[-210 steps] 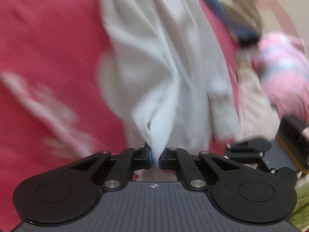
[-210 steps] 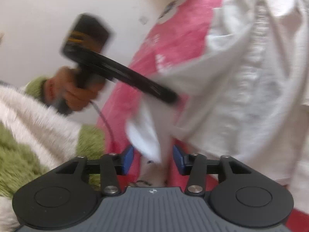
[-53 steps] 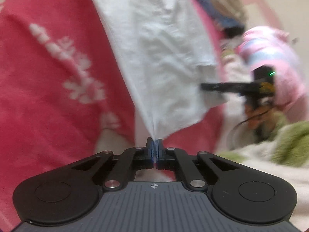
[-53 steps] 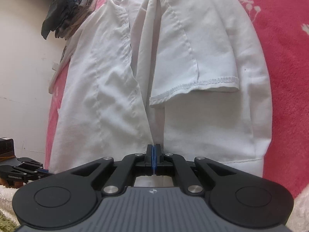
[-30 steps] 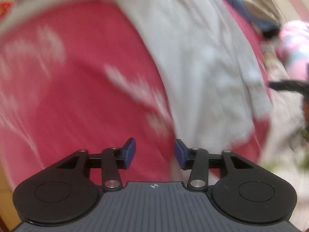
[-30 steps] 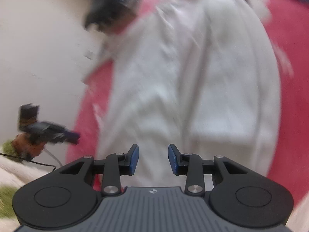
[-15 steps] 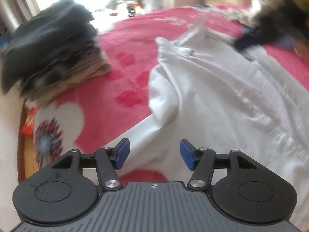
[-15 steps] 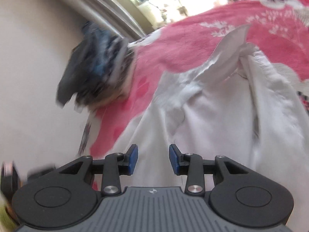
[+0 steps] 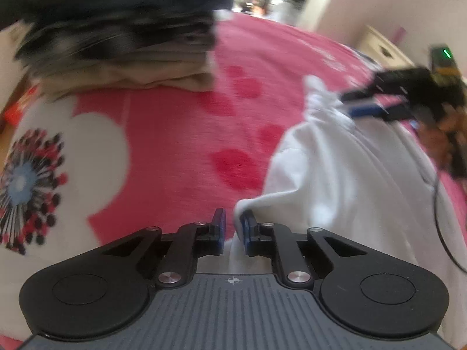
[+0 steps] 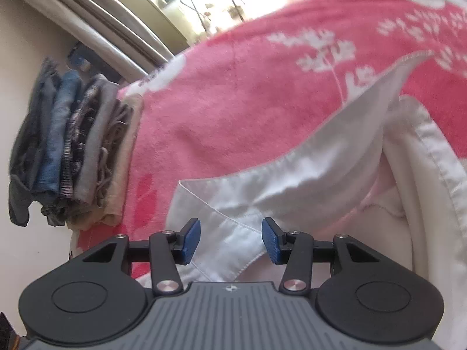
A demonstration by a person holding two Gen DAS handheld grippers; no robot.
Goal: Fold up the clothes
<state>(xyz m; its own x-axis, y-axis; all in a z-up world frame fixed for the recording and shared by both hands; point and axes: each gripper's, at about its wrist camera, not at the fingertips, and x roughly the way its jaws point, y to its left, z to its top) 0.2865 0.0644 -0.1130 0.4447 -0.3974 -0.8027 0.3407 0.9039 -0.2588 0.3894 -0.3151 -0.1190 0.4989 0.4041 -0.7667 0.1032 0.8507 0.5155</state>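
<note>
The left tool (image 9: 232, 229) has its jaws nearly closed around a corner of the white shirt (image 9: 350, 180), which lies spread on the pink bed (image 9: 175, 134); the right tool (image 10: 230, 237), wide open, straddles the collar (image 10: 262, 180); the cloth looks light and limp, best pinched at stitched hems.

plain white cotton shirt (image 10: 306, 175) | pink fleece bedspread (image 10: 233, 102): white flower sprigs, red hearts, white patch with a red, black and blue burst | stack of folded clothes (image 10: 64, 145): blue denim, grey, beige, black | gripper pads (image 10: 191, 240): blue on black
</note>
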